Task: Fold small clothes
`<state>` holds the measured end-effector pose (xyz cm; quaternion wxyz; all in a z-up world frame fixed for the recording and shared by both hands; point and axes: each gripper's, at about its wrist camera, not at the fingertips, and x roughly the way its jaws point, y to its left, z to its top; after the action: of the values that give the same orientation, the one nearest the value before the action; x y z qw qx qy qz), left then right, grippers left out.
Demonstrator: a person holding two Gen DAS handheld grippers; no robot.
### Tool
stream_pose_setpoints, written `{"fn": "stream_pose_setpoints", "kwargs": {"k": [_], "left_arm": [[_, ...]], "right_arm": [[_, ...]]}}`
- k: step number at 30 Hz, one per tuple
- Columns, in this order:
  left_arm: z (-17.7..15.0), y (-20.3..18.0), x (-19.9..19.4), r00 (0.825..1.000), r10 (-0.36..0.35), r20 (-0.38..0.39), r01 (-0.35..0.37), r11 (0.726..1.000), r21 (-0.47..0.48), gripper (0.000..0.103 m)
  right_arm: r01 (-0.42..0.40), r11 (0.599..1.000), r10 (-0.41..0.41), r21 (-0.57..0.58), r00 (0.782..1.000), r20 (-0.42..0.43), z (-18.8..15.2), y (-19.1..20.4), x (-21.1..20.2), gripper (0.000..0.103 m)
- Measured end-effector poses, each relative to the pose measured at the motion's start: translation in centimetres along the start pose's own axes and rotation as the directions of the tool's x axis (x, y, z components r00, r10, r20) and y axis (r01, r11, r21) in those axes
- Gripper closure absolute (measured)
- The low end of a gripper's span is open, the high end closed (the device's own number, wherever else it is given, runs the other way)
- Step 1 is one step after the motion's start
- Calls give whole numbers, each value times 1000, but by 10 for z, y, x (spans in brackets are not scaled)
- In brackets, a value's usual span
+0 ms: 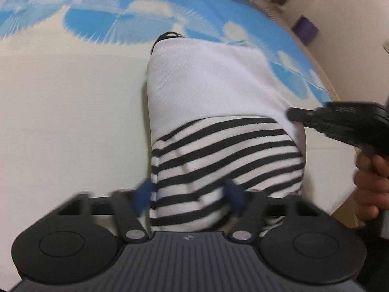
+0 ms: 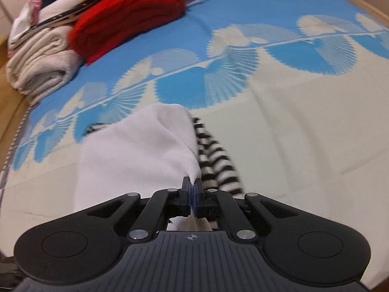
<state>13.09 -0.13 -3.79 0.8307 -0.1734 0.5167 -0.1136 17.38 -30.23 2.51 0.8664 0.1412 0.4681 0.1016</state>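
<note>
A small garment, white with a black-and-white striped part, lies on a cream and blue patterned cloth. My left gripper is open, its blue-tipped fingers astride the striped end close to the camera. My right gripper is shut on the garment's white edge, with stripes hanging to its right. The right gripper also shows in the left wrist view, pinching the white fabric at the garment's right side.
A folded red garment and a stack of white and cream folded clothes sit at the far left of the cloth. A wooden edge borders the left. A hand holds the right gripper.
</note>
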Motion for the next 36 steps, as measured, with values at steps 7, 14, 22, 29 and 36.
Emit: {"fn": "stream_pose_setpoints", "kwargs": {"k": [7,14,22,29,36], "left_arm": [[9,22,-4,999,-28,26,31,994,-101,46],[6,13,-5,999,-8,41,12,996,-85,33],[7,3,-20,997,5,81,0,998,-66,28],[4,-8,-23,996,-10,84,10,1000,-7,23],[0,-23,-9,997,37,72,-43,996,79,21]], "right_arm": [[-105,994,108,26,979,-171,-13,-18,6,55],[-60,991,26,-117,960,-279,-41,-12,8,56],[-81,975,24,-206,964,-264,-52,-6,-5,103],[-118,993,119,-8,993,5,-32,-47,-63,103],[18,988,-37,-155,992,-123,-50,-44,-44,103]]}}
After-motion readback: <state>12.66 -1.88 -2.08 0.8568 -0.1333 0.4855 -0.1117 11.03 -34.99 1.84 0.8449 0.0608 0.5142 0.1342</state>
